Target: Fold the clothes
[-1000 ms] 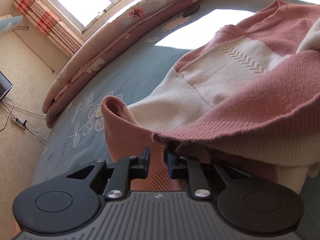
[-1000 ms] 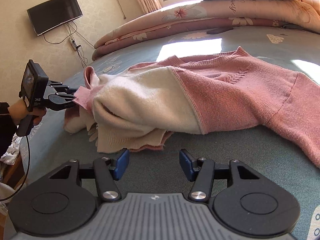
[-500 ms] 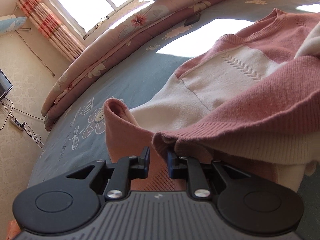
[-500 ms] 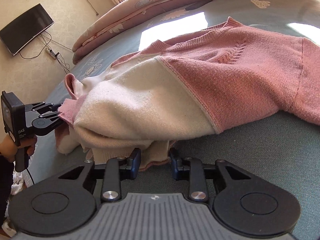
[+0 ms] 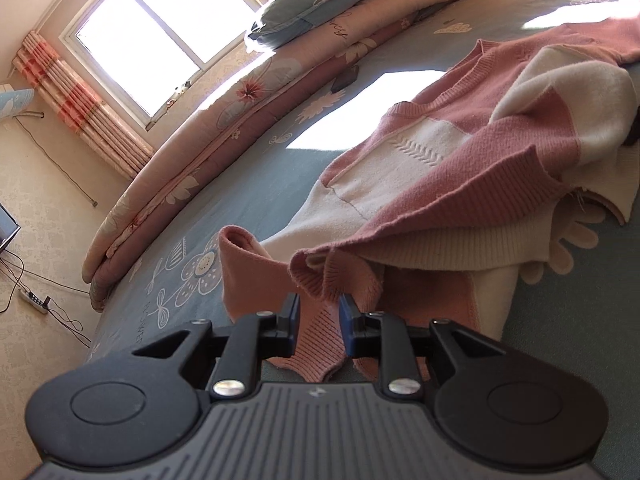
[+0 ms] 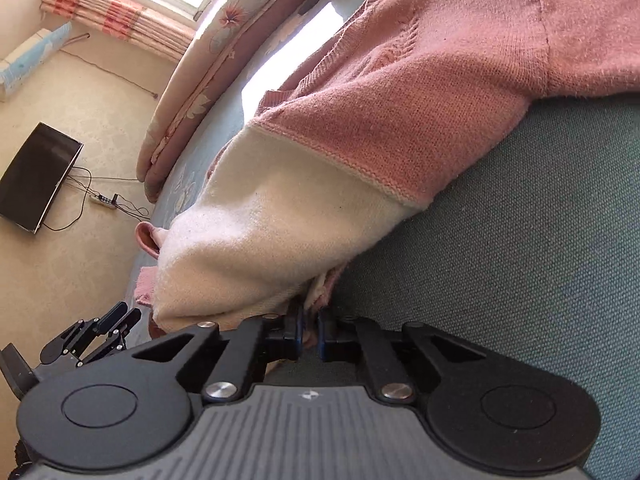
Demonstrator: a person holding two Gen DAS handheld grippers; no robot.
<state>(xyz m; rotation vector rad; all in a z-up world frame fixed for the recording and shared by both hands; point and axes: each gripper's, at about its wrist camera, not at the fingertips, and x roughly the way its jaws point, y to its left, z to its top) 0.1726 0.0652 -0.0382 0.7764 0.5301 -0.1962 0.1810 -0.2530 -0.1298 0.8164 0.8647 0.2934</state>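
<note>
Pink and cream knit, the sweater (image 5: 460,184) lies rumpled on the blue-green bed (image 5: 248,184), partly doubled over itself, one sleeve (image 5: 256,276) trailing toward my left. My left gripper (image 5: 319,322) hangs just above the pink cuff end of that sleeve; its jaws are opening, the knit shows in the gap below them, and the pads do not press on it. Beyond it a rolled quilt (image 5: 208,160) runs along the far edge of the bed, with a pillow (image 5: 324,0) on top under the window (image 5: 156,36). Further right, my right gripper (image 6: 311,330) has its jaws closed tight on a pinch of the sweater's hem, cream and pink knit bunched between the pads, at the near edge of the heap.
</note>
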